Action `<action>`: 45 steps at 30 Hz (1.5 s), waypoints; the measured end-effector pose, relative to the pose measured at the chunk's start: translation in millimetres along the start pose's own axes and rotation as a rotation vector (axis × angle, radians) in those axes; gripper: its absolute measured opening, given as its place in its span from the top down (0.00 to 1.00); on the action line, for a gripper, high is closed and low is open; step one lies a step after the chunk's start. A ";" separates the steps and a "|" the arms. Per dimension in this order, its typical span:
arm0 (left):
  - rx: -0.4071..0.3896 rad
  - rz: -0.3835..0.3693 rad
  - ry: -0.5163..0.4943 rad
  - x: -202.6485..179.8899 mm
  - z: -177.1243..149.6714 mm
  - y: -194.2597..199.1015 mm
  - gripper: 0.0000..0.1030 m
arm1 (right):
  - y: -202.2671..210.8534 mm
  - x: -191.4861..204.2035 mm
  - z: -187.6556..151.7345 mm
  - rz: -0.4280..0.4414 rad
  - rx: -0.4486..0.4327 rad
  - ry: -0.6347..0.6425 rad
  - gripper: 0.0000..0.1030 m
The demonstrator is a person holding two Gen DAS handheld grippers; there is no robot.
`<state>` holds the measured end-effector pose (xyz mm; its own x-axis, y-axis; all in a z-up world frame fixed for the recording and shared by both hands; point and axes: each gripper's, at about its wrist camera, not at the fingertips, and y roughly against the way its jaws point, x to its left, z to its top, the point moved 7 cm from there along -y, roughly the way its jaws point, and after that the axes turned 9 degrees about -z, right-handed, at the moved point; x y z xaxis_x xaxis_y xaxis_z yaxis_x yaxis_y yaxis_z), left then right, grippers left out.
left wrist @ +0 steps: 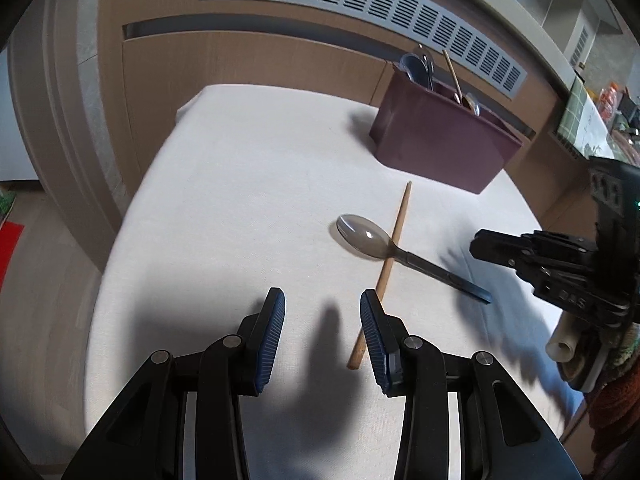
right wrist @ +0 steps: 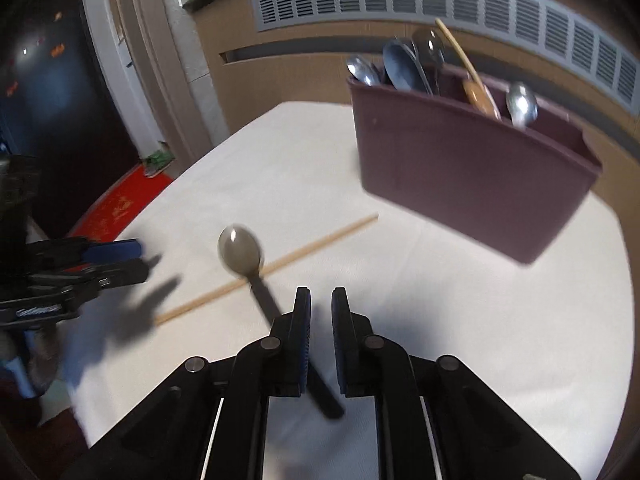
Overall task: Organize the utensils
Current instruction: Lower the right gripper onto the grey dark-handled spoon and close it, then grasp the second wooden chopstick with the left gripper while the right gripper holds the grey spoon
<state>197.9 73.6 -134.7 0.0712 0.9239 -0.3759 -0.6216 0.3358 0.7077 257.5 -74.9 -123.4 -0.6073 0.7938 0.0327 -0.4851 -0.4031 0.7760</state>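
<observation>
A metal spoon (left wrist: 364, 235) with a dark handle lies on the white table (left wrist: 240, 184), crossing a single wooden chopstick (left wrist: 394, 248). My left gripper (left wrist: 322, 316) is open and empty; the chopstick's near end lies by its right finger. My right gripper (right wrist: 321, 312) is open by a narrow gap and hovers over the spoon's handle (right wrist: 266, 292), holding nothing; it also shows at the right edge of the left wrist view (left wrist: 492, 246). A maroon utensil holder (left wrist: 444, 144) stands at the back with several spoons and a chopstick in it; it also shows in the right wrist view (right wrist: 468, 168).
A wooden cabinet with a grey vent grille (left wrist: 360, 4) stands behind the table. The table's left edge drops to the floor, where a red mat (right wrist: 116, 204) lies. The left gripper (right wrist: 120, 260) shows at the left of the right wrist view.
</observation>
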 end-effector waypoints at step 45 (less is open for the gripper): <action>0.150 -0.047 -0.198 -63.5 23.1 -77.3 0.61 | 28.1 -107.3 -70.6 -0.242 0.062 -0.181 0.70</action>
<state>259.4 -6.8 -151.7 0.2580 0.9194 -0.2969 -0.4920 0.3895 0.7786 264.7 -203.6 -149.6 -0.3538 0.9340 -0.0502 -0.5596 -0.1683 0.8115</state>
